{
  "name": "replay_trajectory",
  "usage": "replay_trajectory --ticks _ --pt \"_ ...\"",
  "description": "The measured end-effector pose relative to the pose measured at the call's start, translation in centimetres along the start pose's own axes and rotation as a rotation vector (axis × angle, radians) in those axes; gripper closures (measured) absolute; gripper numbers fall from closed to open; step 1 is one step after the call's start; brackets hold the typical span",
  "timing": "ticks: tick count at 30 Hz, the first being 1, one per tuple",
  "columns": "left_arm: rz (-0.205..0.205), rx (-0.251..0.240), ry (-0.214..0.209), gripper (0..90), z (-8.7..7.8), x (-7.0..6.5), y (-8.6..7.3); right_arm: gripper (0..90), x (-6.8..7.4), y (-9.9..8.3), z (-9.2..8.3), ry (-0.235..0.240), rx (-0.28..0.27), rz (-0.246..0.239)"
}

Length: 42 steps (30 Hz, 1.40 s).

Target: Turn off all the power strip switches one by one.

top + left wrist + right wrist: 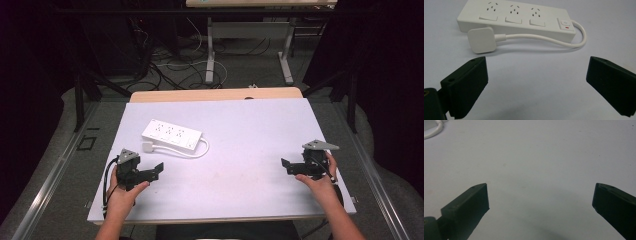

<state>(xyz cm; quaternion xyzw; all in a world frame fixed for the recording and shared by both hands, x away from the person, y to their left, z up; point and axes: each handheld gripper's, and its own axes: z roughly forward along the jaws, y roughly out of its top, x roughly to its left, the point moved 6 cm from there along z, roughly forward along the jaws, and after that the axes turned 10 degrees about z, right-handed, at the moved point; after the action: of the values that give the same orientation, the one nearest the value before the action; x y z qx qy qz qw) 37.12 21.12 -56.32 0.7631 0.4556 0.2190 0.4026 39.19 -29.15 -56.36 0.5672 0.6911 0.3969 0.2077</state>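
Left gripper (152, 172), jaws apart, nothing between them, rests low on the worktop (250, 145), near the white power strip (171, 134) lying just beyond, its plug (147, 147) and looped cord (192, 152) alongside. Right gripper (287, 166), jaws likewise apart, sits well away. Worktop surface pale, matte, faintly marked. Room beyond dark; cables (175, 70) strewn across grey floor (240, 70).

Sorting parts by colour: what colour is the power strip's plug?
White, like its cable; the plug shows best in the left gripper view.
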Motion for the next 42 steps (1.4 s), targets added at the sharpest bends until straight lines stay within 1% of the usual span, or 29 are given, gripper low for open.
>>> replay_trajectory --ticks 1,2,4,7,10,11,12,13,17,19,21,23,24,27,28,29,30,31,34,36,39,40,42 --pt "0.000 0.004 0.001 3.8 0.0 0.0 0.0 0.6 0.0 0.0 0.0 0.000 0.000 0.000" --pt "0.001 0.005 0.001 3.8 0.0 0.0 -0.1 0.9 0.0 -0.1 0.2 0.012 0.001 0.006" --pt "-0.003 0.006 -0.004 3.8 0.1 -0.1 -0.1 1.0 0.0 -0.2 0.3 0.020 0.002 0.012" --pt "0.000 0.017 0.000 3.8 0.1 -0.1 -0.2 4.3 0.0 -0.3 0.5 0.041 0.006 0.027" --pt "0.002 0.029 -0.001 3.8 0.1 0.0 -0.2 6.0 -0.1 -0.2 0.6 0.037 0.007 0.019" --pt "-0.001 0.029 0.001 3.8 0.1 0.0 -0.2 6.5 -0.1 -0.2 0.6 0.032 0.007 0.008" --pt "-0.006 0.030 0.001 3.8 0.1 0.0 -0.1 6.5 -0.1 -0.2 0.6 0.032 0.007 0.008" --pt "-0.015 0.028 -0.001 3.9 0.1 0.0 -0.1 6.5 -0.1 -0.2 0.6 0.031 0.005 0.008" --pt "-0.028 0.009 -0.002 4.0 0.1 -0.1 0.5 6.7 0.0 -0.2 0.6 0.029 0.000 0.001" --pt "-0.017 0.006 -0.001 3.9 0.2 -0.3 0.8 6.7 0.1 -0.2 0.7 0.034 0.001 -0.007" --pt "-0.008 0.013 -0.005 3.9 0.4 -0.4 1.0 6.7 0.1 -0.3 0.7 0.034 0.005 -0.002" --pt "-0.006 0.007 -0.011 3.9 0.6 -0.6 1.4 6.8 0.2 -0.3 0.8 0.034 0.003 -0.012" --pt "-0.003 0.014 -0.018 3.9 0.6 -0.7 1.4 6.8 0.2 -0.3 0.8 0.034 0.003 -0.012" --pt "0.010 0.015 -0.019 4.0 0.9 -0.8 1.9 6.8 0.4 -0.3 0.9 0.039 -0.001 -0.028" --pt "0.010 0.002 -0.019 4.5 0.9 -0.9 2.1 6.8 0.5 -0.3 0.9 0.035 0.001 -0.032" --pt "0.018 0.009 -0.020 4.5 0.9 -1.0 2.3 6.8 0.5 -0.3 0.9 0.035 0.001 -0.032" --pt "0.021 0.008 -0.020 5.3 1.0 -1.1 2.6 6.8 0.6 -0.3 0.9 0.037 -0.001 -0.034" --pt "0.024 0.005 -0.019 6.8 1.1 -1.2 2.8 6.8 0.7 -0.2 0.9 0.041 -0.005 -0.046" --pt "0.041 0.009 -0.022 7.3 1.2 -1.4 3.4 6.8 1.0 -0.3 0.9 0.052 -0.004 -0.044" --pt "0.043 0.001 -0.026 7.6 1.5 -1.7 3.9 6.7 1.2 -0.2 1.0 0.068 -0.010 -0.058" --pt "0.064 0.002 -0.029 8.1 1.7 -2.1 4.5 6.1 1.5 -0.2 1.0 0.080 -0.007 -0.051" --pt "0.069 0.001 -0.031 8.7 1.8 -2.2 4.7 6.0 1.4 -0.2 1.1 0.078 -0.010 -0.060" --pt "0.082 0.000 -0.028 9.0 2.0 -2.5 5.1 5.7 1.4 -0.2 1.1 0.077 -0.007 -0.062"
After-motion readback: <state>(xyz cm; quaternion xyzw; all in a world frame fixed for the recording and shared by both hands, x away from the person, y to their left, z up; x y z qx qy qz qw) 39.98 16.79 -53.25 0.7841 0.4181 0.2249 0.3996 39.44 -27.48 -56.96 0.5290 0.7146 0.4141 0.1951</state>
